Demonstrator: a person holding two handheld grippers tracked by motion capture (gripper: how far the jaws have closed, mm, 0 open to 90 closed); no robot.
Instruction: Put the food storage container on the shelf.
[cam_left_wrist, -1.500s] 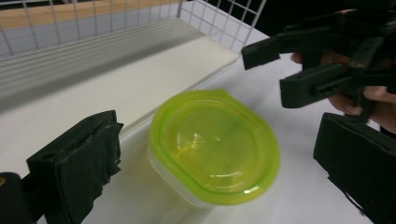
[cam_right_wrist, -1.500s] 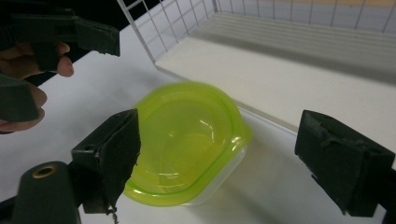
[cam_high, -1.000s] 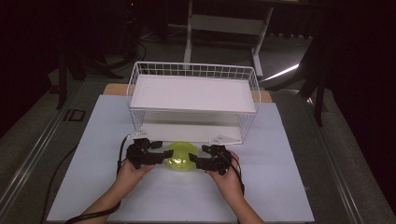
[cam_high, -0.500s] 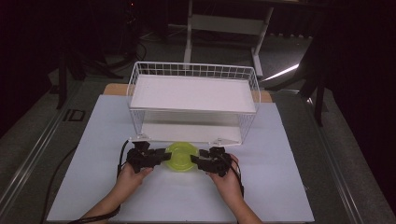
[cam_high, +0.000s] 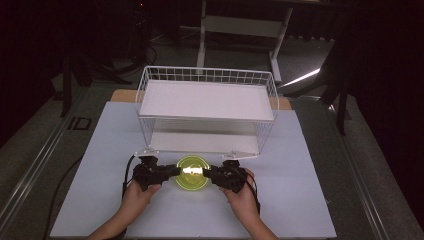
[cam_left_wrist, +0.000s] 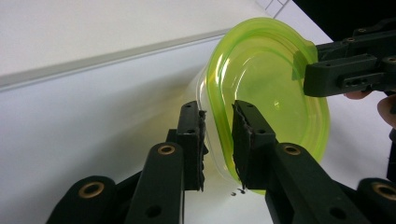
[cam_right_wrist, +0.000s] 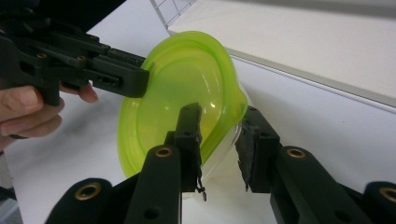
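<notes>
1. White table (cam_high: 300, 200) in a dark room.
2. Left gripper (cam_left_wrist: 218, 140) and right gripper (cam_right_wrist: 219, 140) have just been closing, fingers pinching opposite rims of the green-lidded container (cam_high: 192, 172).
3. It sits between them (equally near), wire rack (cam_high: 207, 100) just beyond.

The wire rack (cam_high: 207, 107) stands across the back half of the white mat (cam_high: 300, 200), blocking passage there. The mat's front edge and both side strips lie bare. The green-lidded container (cam_high: 192, 172) sits just before the rack's front.
</notes>
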